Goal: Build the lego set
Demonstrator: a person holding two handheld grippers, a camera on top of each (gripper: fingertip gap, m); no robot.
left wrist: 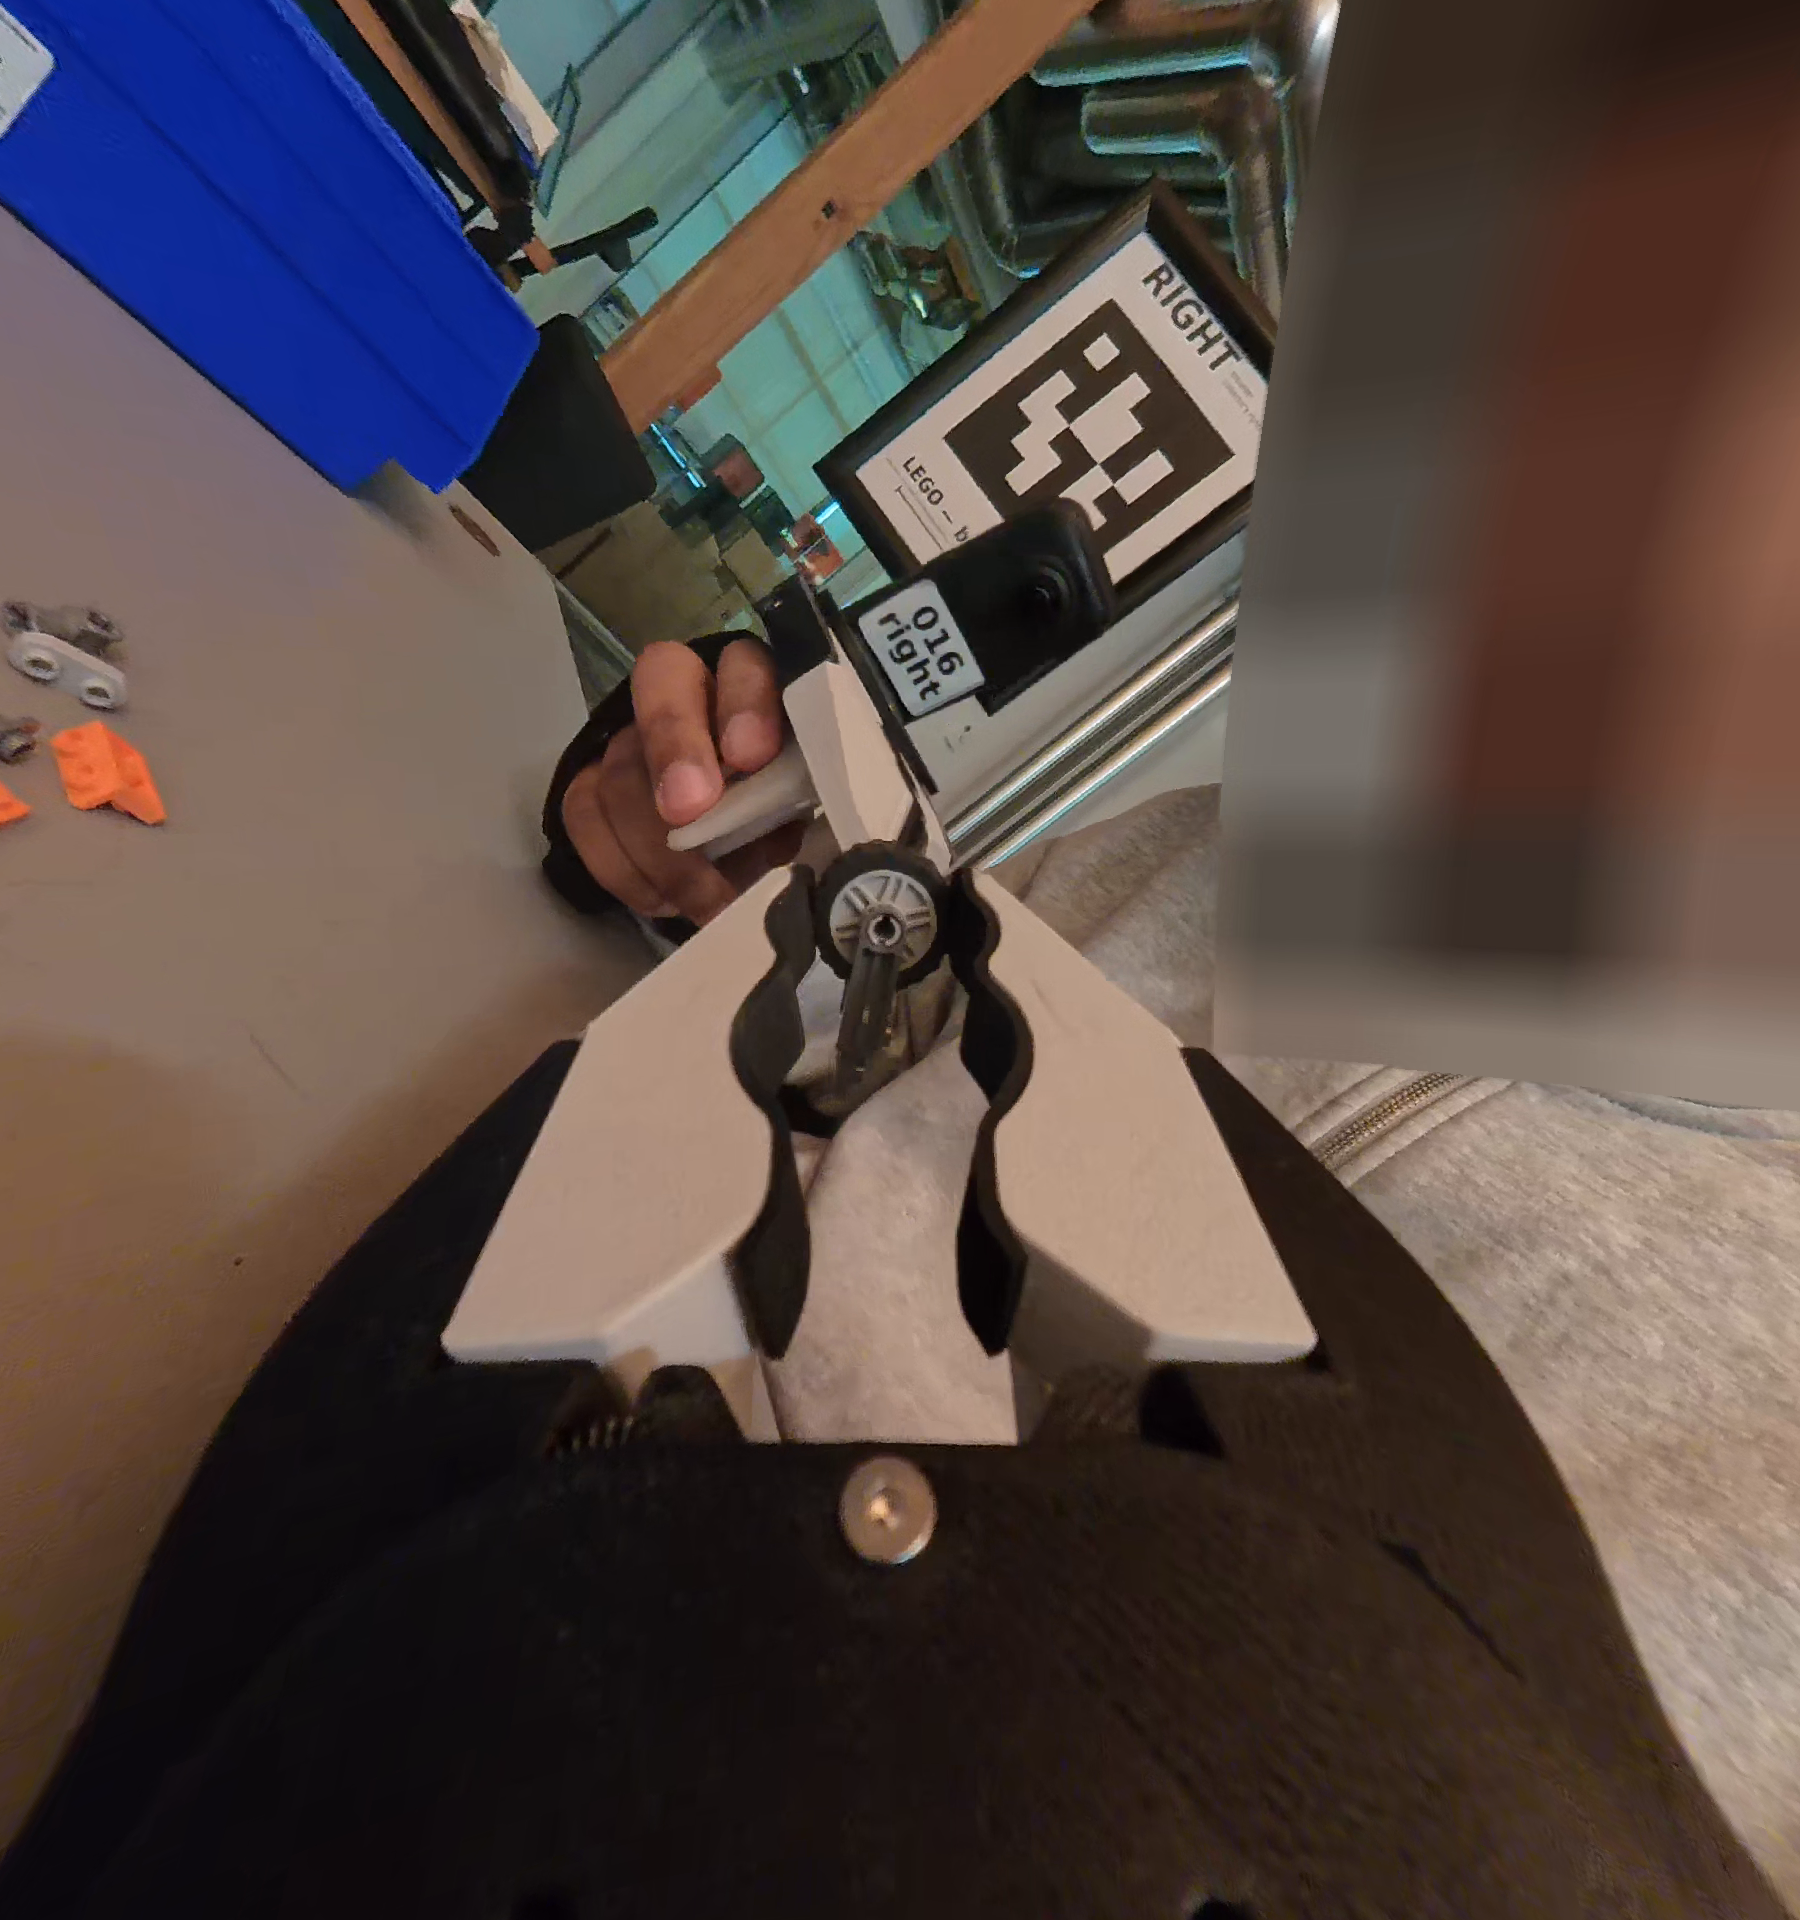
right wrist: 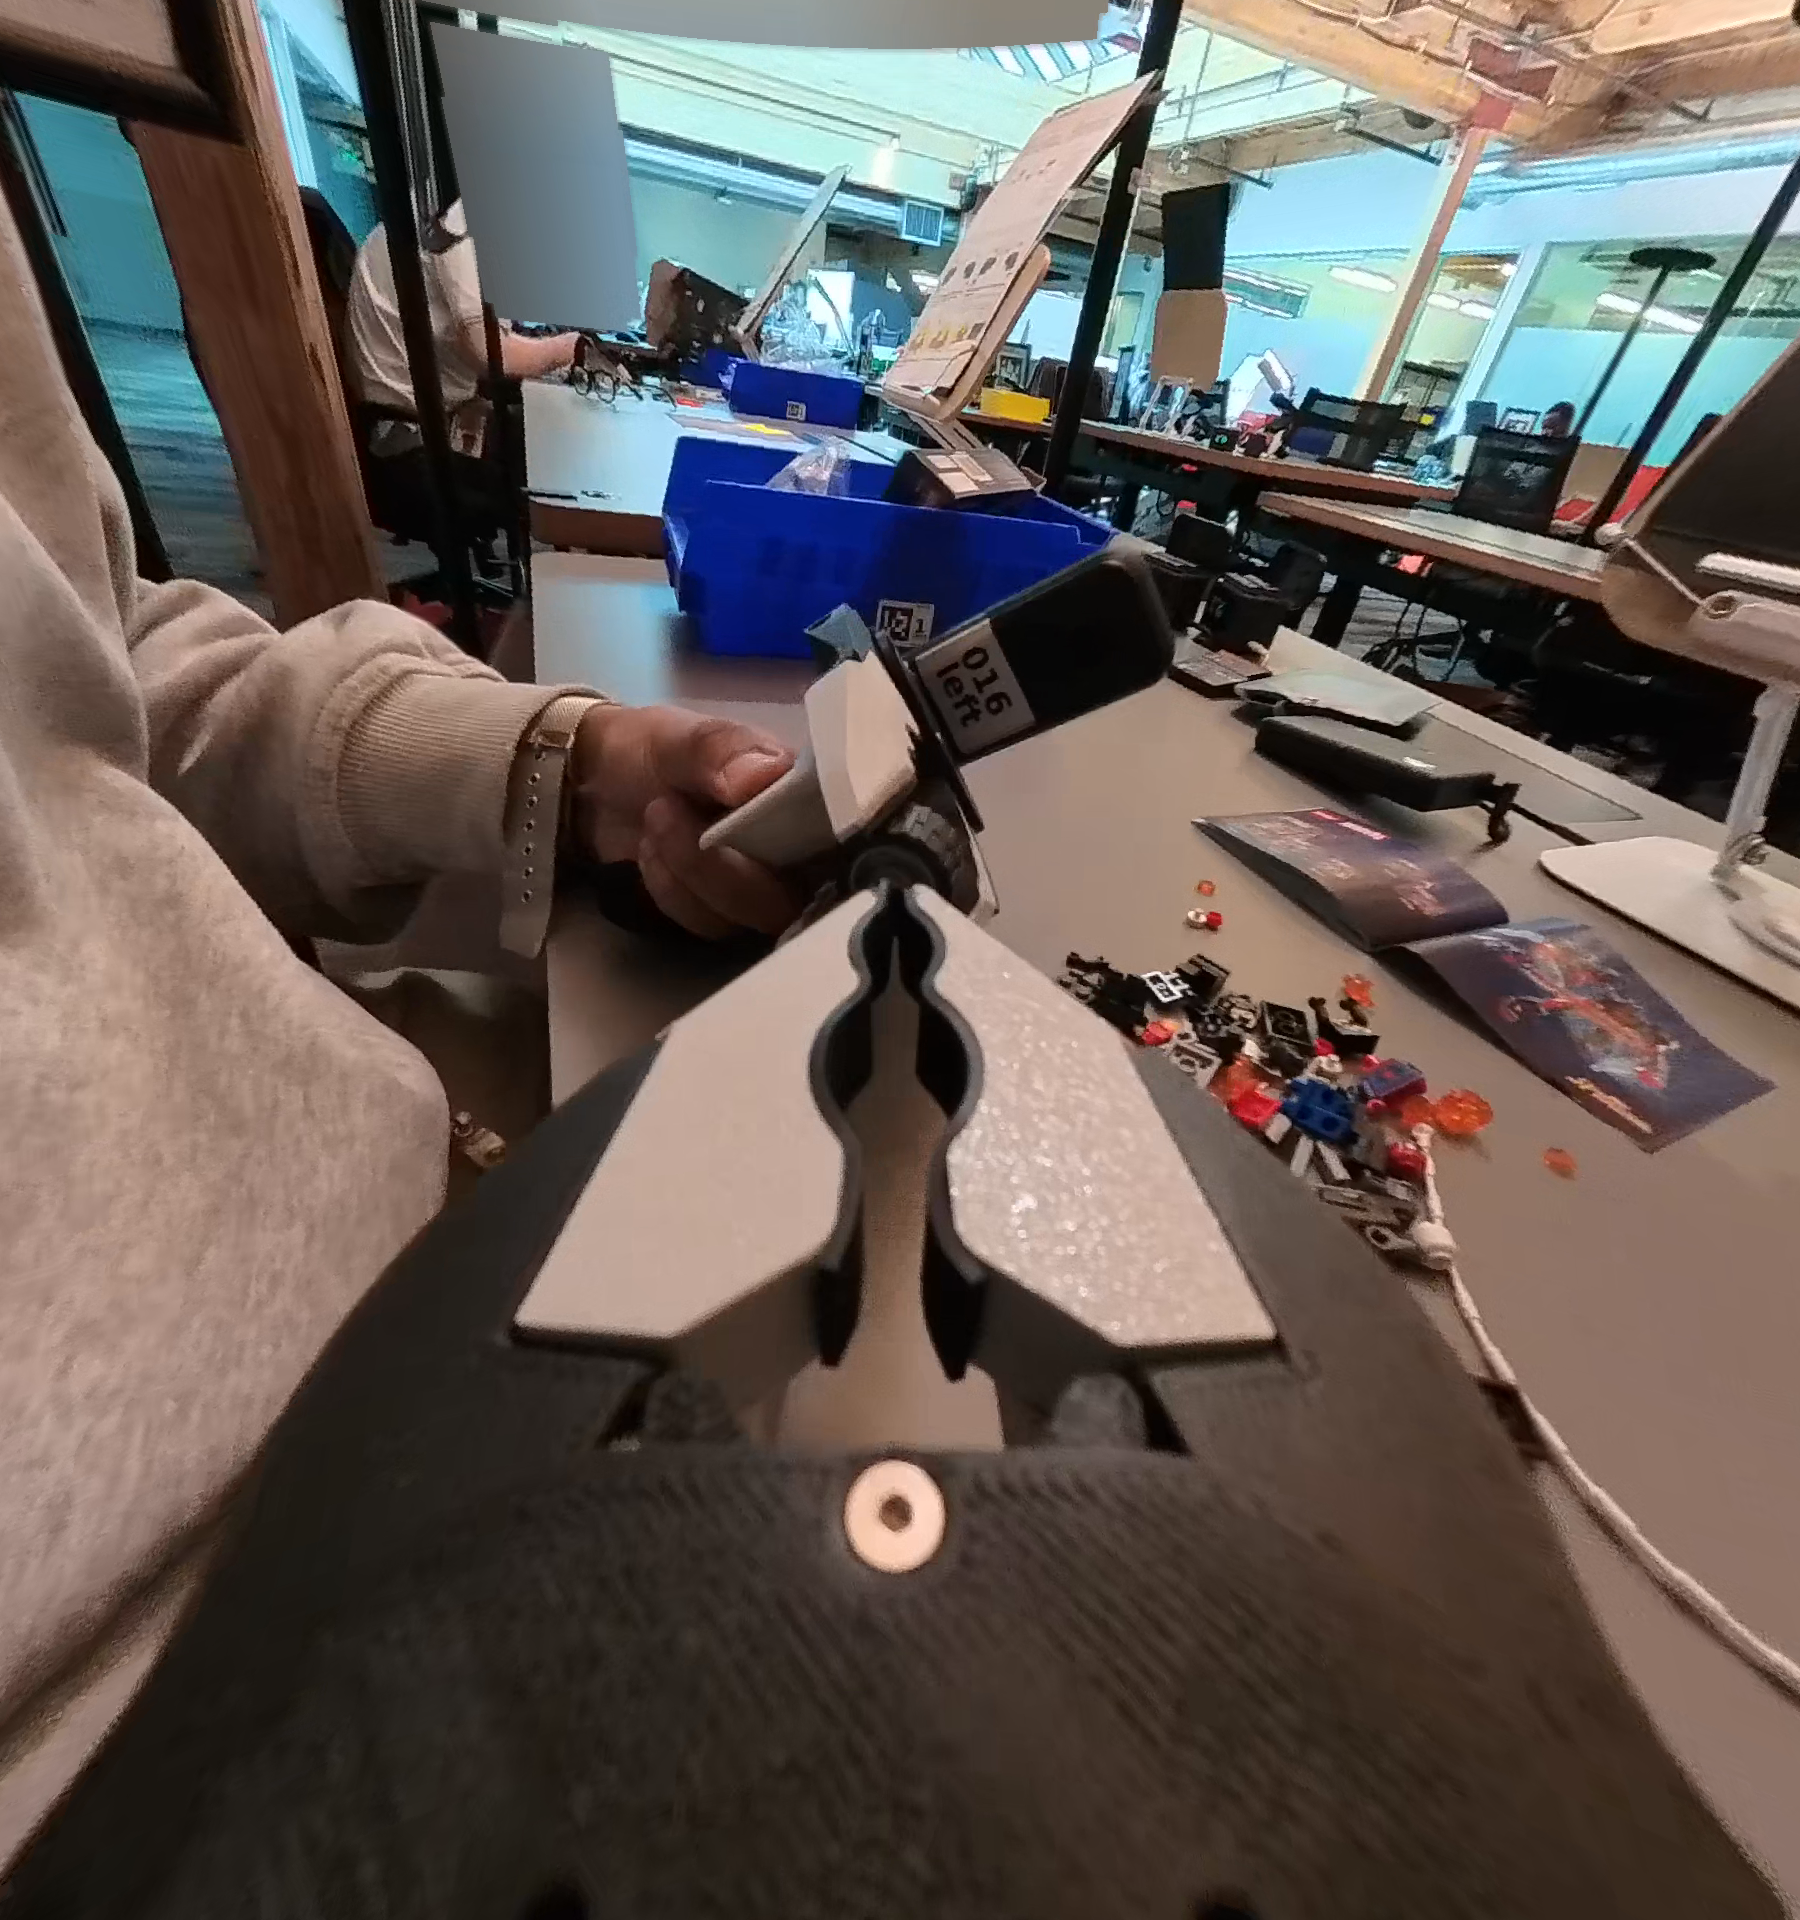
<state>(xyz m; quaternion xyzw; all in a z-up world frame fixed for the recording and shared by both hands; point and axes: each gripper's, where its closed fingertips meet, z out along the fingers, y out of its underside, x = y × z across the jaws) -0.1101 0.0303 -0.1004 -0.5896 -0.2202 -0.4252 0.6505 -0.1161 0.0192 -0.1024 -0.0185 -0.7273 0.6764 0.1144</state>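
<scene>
Gripping: left gripper (left wrist: 880, 914) has its jaws closed in on a small wheel (left wrist: 883, 921) with a black tyre and grey spoked hub, held at the fingertips.
Wheel and axle: a dark axle (left wrist: 863, 1003) stands out of the hub toward the camera, running back between the two wavy black pads; the wheel sits at the far tips, not deep in the jaws.
Right gripper: right gripper (right wrist: 891, 914) has its jaws drawn together, tips almost touching, with only a thin gap along the pads; whether anything thin is pinched at the tips cannot be told.
Meeting point: the two grippers face each other tip to tip above the near edge of the table (right wrist: 1135, 831); in the right wrist view the wheel (right wrist: 911, 847) shows just beyond the right gripper's tips, held in the left gripper (right wrist: 875, 810).
Hands: a hand (left wrist: 667, 769) holds the right gripper's handle in the left wrist view; a hand (right wrist: 688, 800) with a pale watch strap and grey sleeve holds the left one.
Loose parts: a heap of small bricks (right wrist: 1280, 1060) in black, red and blue lies on the table to the right, well apart from the grippers; orange plates (left wrist: 106, 779) and grey pieces (left wrist: 65, 649) lie at far left in the left wrist view.
Booklet: an open booklet (right wrist: 1478, 956) lies beyond the heap.
Bin: a blue bin (right wrist: 854, 561) stands farther back on the table.
</scene>
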